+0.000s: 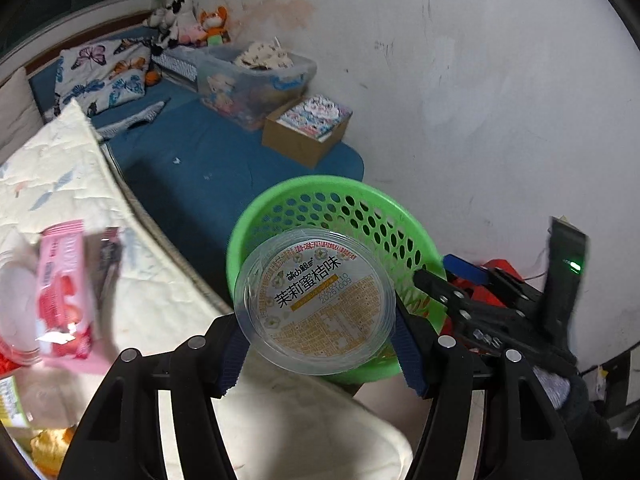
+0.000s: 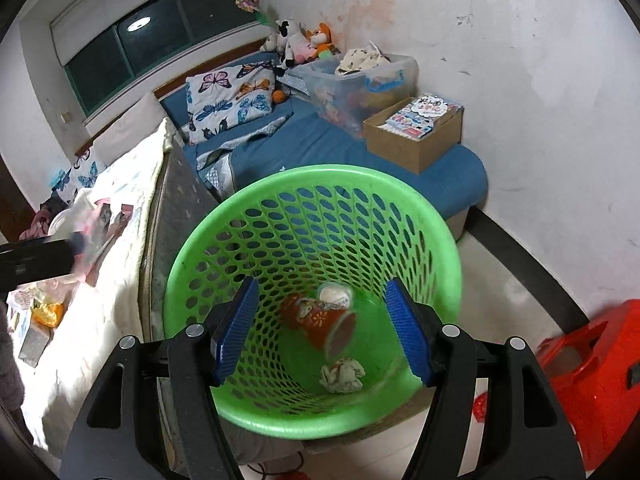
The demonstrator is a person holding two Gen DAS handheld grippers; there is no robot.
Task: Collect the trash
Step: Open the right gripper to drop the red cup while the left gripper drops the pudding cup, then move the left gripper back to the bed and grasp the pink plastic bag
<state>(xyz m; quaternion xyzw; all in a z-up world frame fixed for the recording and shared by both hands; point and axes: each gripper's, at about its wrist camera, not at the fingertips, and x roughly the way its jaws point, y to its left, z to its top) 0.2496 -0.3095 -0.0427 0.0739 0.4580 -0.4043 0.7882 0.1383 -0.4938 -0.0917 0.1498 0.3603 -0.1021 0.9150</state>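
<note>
Right wrist view: room with white scuffed wall (image 2: pixel 520 60), dark window (image 2: pixel 152 36), pale floor (image 2: pixel 504 292). Bed (image 2: pixel 320 140) with blue sheet runs along the wall; cream quilt (image 2: pixel 120 216) over a second mattress nearer the camera. On the bed: butterfly pillow (image 2: pixel 230 100), clear bin (image 2: pixel 360 80), cardboard box (image 2: pixel 416 140), plush toys (image 2: pixel 296 40).

Green basket (image 2: pixel 312 300) stands on the floor just beside the mattress. Red stool (image 2: pixel 592 380) at right. In the basket, seen from this view only: orange cup (image 2: pixel 320 320) lying on its side, small white tub (image 2: pixel 334 294), crumpled paper (image 2: pixel 342 376).

Right tongs (image 2: pixel 320 336): released, blue pads apart over the basket mouth, nothing between them.

Left wrist view: left tongs (image 1: pixel 316 344) grasping a clear round tub (image 1: pixel 316 300) with a printed lid, held just above the near rim of the basket (image 1: pixel 256 224). The right tongs (image 1: pixel 452 284) show here from the side, beside the basket. Pink wrapper (image 1: pixel 68 292), blurred, lies on the quilt (image 1: pixel 72 168) at left; more litter near it, too blurred to name.
</note>
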